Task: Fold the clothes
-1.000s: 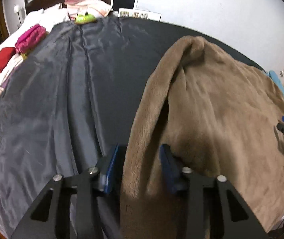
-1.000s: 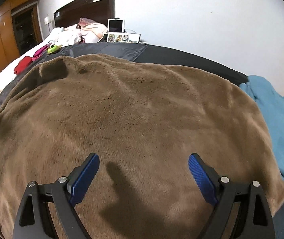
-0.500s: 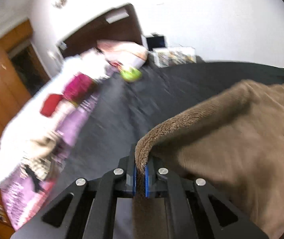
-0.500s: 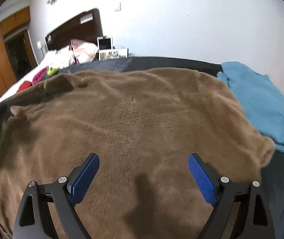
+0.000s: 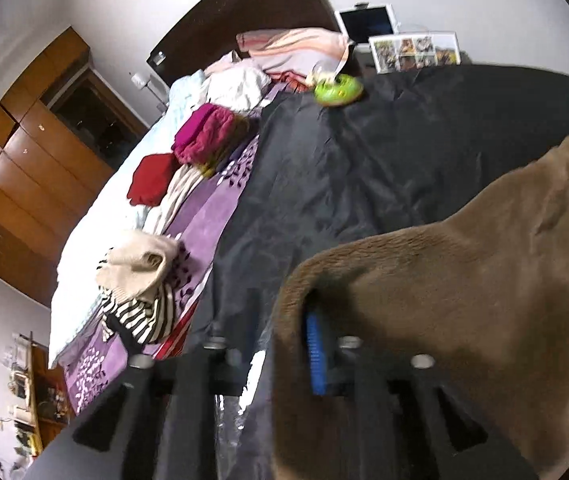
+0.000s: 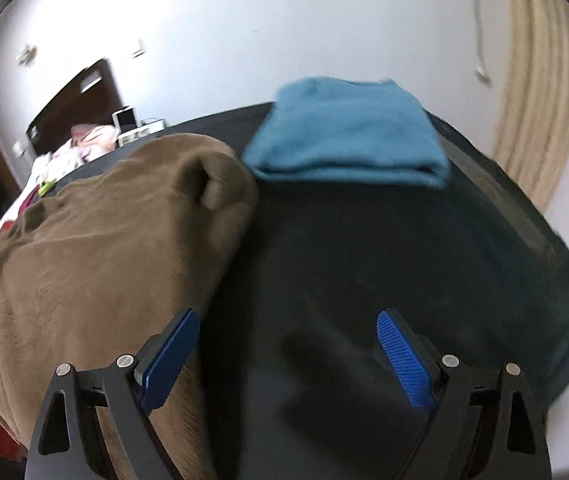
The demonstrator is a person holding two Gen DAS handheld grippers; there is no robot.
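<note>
A brown fleece blanket (image 5: 464,300) lies on a dark sheet (image 5: 364,160) spread over the bed. My left gripper (image 5: 280,356) is shut on the blanket's near edge. A thick fold sits between its fingers, and the fleece hangs over the right blue pad (image 5: 316,356). In the right wrist view the blanket (image 6: 84,260) is bunched at the left, its corner curled next to a folded blue towel (image 6: 348,132). My right gripper (image 6: 288,320) is open over the bare dark sheet (image 6: 404,260). Its left fingertip is at the blanket's right edge and it holds nothing.
Loose clothes lie along the bed's left side: a magenta piece (image 5: 204,136), a red one (image 5: 152,180) and a striped one (image 5: 140,280). A green toy (image 5: 338,90) sits near the pillows and headboard (image 5: 244,12). A wooden wardrobe (image 5: 24,160) stands left, a cream curtain (image 6: 536,100) right.
My left gripper closed on the blanket's edge and lifted it, tilting up and left. My right gripper, still open, swung right off the blanket to over the bare sheet.
</note>
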